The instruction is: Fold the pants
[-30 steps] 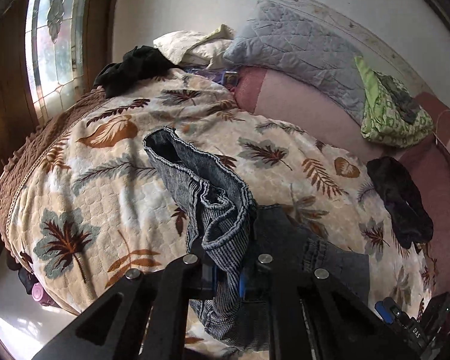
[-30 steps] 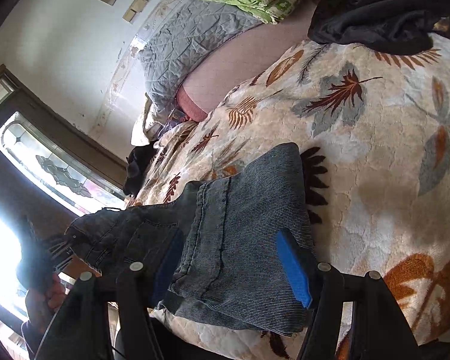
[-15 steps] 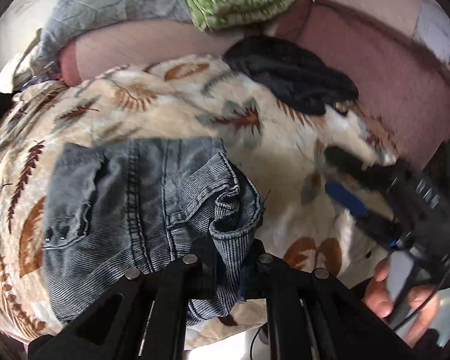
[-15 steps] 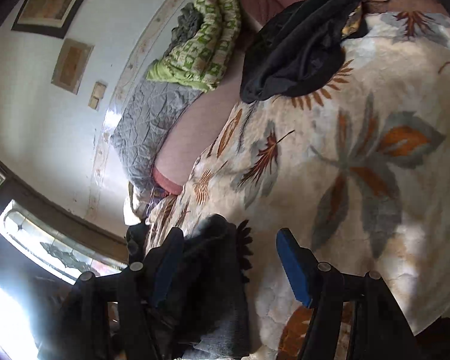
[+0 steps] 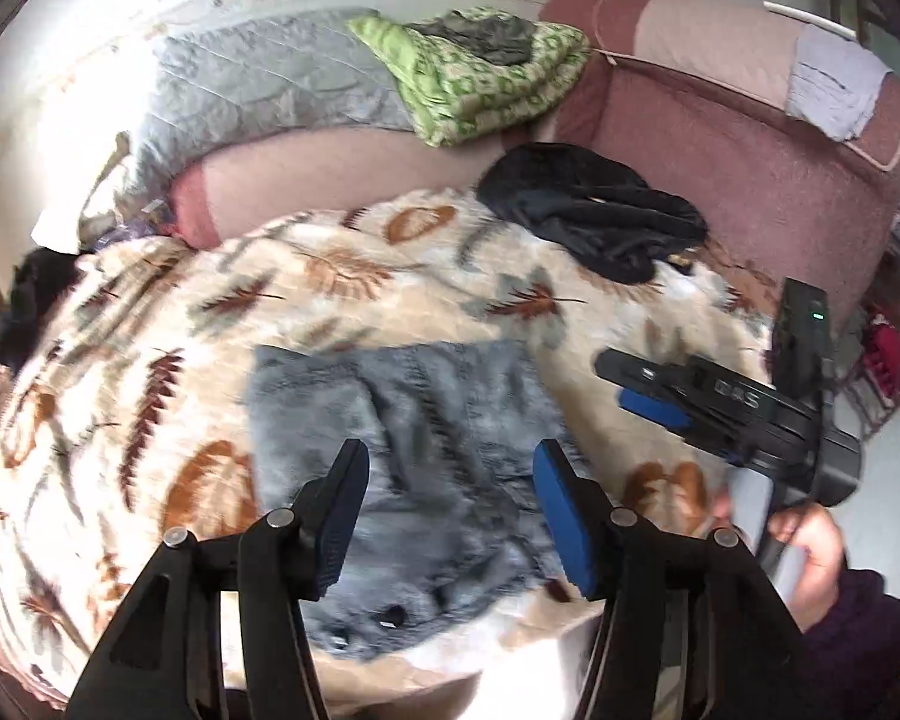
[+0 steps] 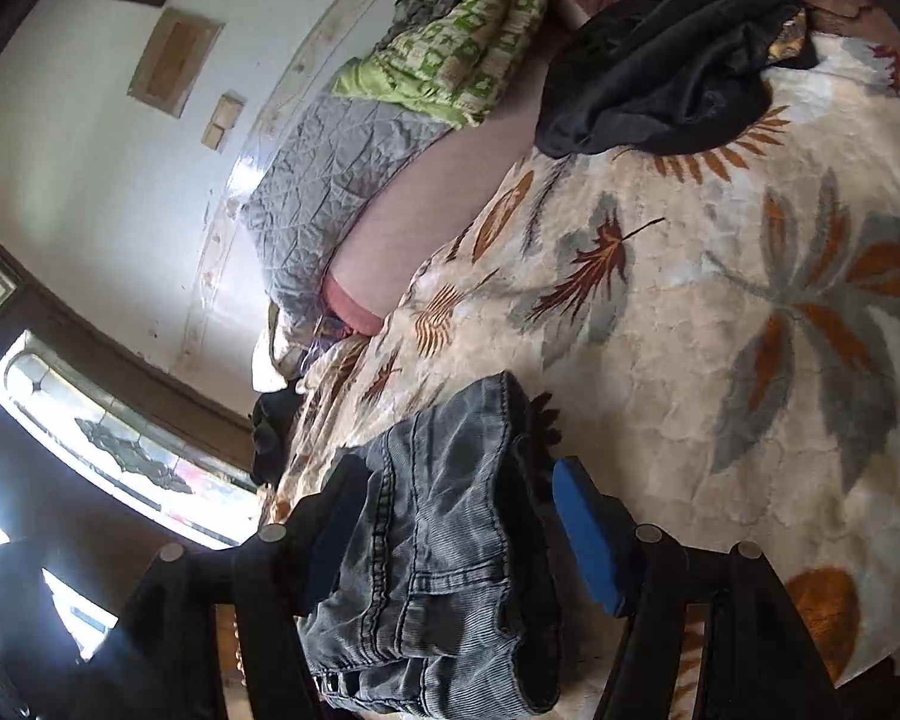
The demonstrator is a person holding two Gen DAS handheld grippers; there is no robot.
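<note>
Pants (image 5: 414, 456) folded on leaf blanket (image 5: 150, 360), black garment (image 5: 594, 210) beyond, both grippers' jaws spread, empty.

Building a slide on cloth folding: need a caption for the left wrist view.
Open left gripper above folded grey jeans on a leaf-print blanket, right gripper alongside.

Pants (image 5: 426, 468) motion-blurred in left view; lower edge cut off in right view.

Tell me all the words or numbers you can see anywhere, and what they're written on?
Only one marking shows, in pale letters on the side of the right tool, seen from the left wrist camera. It is too blurred and tilted to read for sure.
No readable writing on the jeans, the leaf blanket or the walls.
</note>
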